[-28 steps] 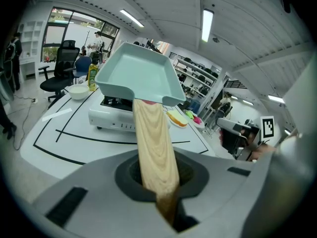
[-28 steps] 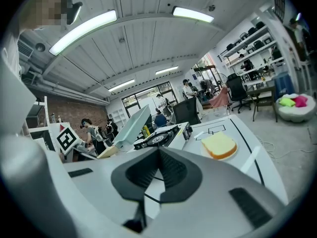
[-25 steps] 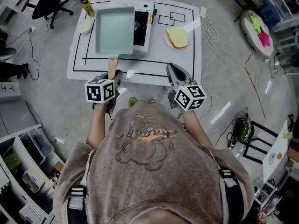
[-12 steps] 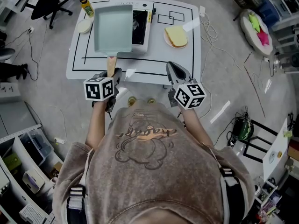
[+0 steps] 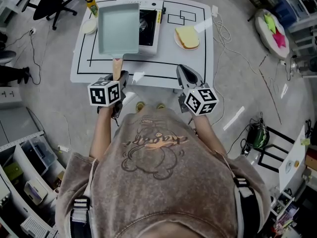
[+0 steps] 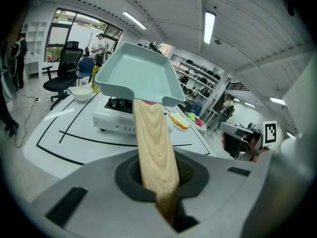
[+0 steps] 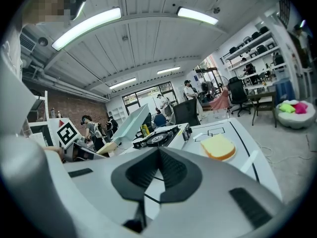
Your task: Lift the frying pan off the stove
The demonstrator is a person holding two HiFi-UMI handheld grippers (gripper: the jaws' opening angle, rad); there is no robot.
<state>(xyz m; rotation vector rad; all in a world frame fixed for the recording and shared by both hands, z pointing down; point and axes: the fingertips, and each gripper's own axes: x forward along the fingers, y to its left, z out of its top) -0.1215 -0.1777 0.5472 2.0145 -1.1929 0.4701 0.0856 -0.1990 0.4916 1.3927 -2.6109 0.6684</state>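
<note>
Left claw (image 5: 119, 77) is clenched hard on the wooden handle (image 6: 154, 148) of the frying pan (image 5: 118, 29), and in the left gripper view the wood runs straight down between the jaws, pinched from both sides. The rectangular teal pan is up in the air, clear of the portable gas stove (image 5: 149, 31). You can see the gap under its near wall in that same view, with the burner showing below. From the head view it hangs over the stove's left part and the desk (image 5: 198, 58) beside it.

Its long axis runs straight away from the person, with the handle pointing back at them and the pan body at the far end. In the right gripper view the pan slants, far end higher than the handle.

Over on the other side, the right claw (image 5: 186, 76) hangs at the near edge of the desk, jaws closed together with nothing between them.

Elsewhere on the desk, a slice of bread on a plate (image 5: 187, 37) sits well to the right of the stove. A white bowl (image 5: 89, 28) sits just left of the pan, and a yellow bottle (image 5: 91, 5) stands at the far left corner.
</note>
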